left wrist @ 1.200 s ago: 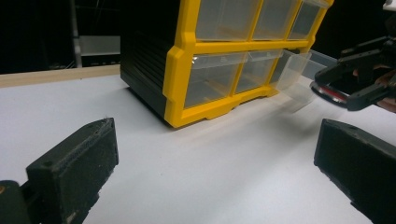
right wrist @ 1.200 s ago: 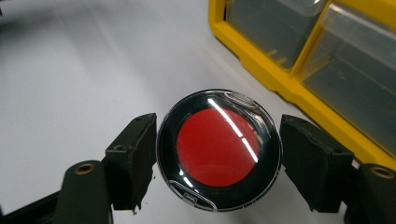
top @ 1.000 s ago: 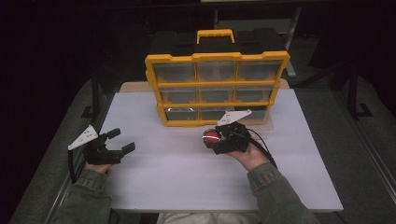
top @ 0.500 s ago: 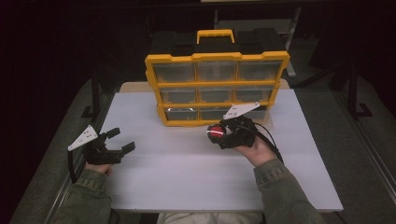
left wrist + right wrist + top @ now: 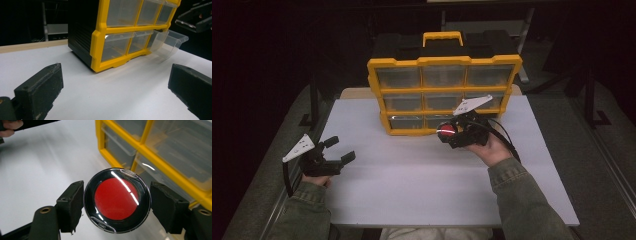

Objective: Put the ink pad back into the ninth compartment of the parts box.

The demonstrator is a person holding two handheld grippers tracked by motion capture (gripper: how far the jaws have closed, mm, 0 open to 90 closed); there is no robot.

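A round red disc in a clear black-rimmed case (image 5: 117, 200) is clamped between the two pads of my right gripper (image 5: 117, 203). In the high view that gripper (image 5: 447, 134) hangs in the air just in front of the bottom row of a yellow drawer cabinet (image 5: 444, 62), with the red disc (image 5: 446, 131) facing left. In the left gripper view, one clear bottom-row drawer (image 5: 170, 43) is pulled out and tipped forward. My left gripper (image 5: 341, 150) rests at the table's left side, jaws wide apart with nothing between them (image 5: 115, 97).
The cabinet stands upright at the back of a white table (image 5: 412, 190), with a yellow carry handle (image 5: 442, 36) on top and several clear drawers. Dark floor and metal frames surround the table.
My right gripper has lifted with the red disc and moved closer to the cabinet's bottom row. The left gripper has stayed where it was.
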